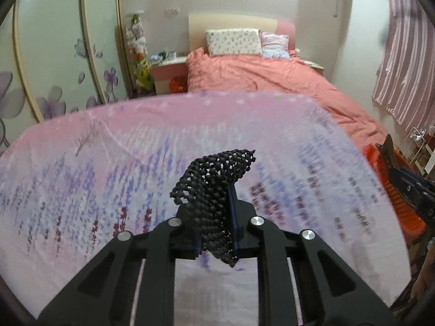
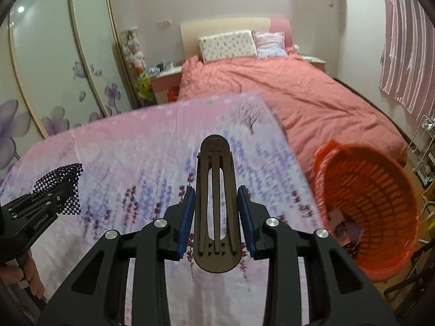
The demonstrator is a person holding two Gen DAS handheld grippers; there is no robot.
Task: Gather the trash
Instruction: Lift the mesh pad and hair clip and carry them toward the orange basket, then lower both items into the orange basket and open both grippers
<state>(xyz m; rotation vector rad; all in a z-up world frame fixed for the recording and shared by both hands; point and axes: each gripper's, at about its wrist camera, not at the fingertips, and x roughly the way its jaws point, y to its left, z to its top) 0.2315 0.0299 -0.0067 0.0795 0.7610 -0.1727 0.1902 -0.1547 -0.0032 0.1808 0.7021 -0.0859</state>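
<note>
My left gripper (image 1: 217, 212) is shut on a piece of black mesh netting (image 1: 217, 182) and holds it above a table under a pink lavender-print cloth (image 1: 108, 163). The mesh (image 2: 58, 187) and the left gripper (image 2: 65, 194) also show at the left of the right wrist view. My right gripper (image 2: 216, 217) is open; a long dark brown slotted plastic piece (image 2: 216, 203) lies between its blue pads (image 2: 187, 217) without visible contact, over the cloth (image 2: 122, 163). An orange plastic basket (image 2: 367, 206) stands to the right of the table, with some scraps inside.
A bed with a coral cover (image 2: 299, 95) and two pillows (image 2: 228, 44) lies beyond the table. Wardrobe doors with purple flowers (image 2: 54, 81) line the left. A pink nightstand (image 1: 168, 76) stands by the bed. Striped curtains (image 2: 407, 54) hang on the right.
</note>
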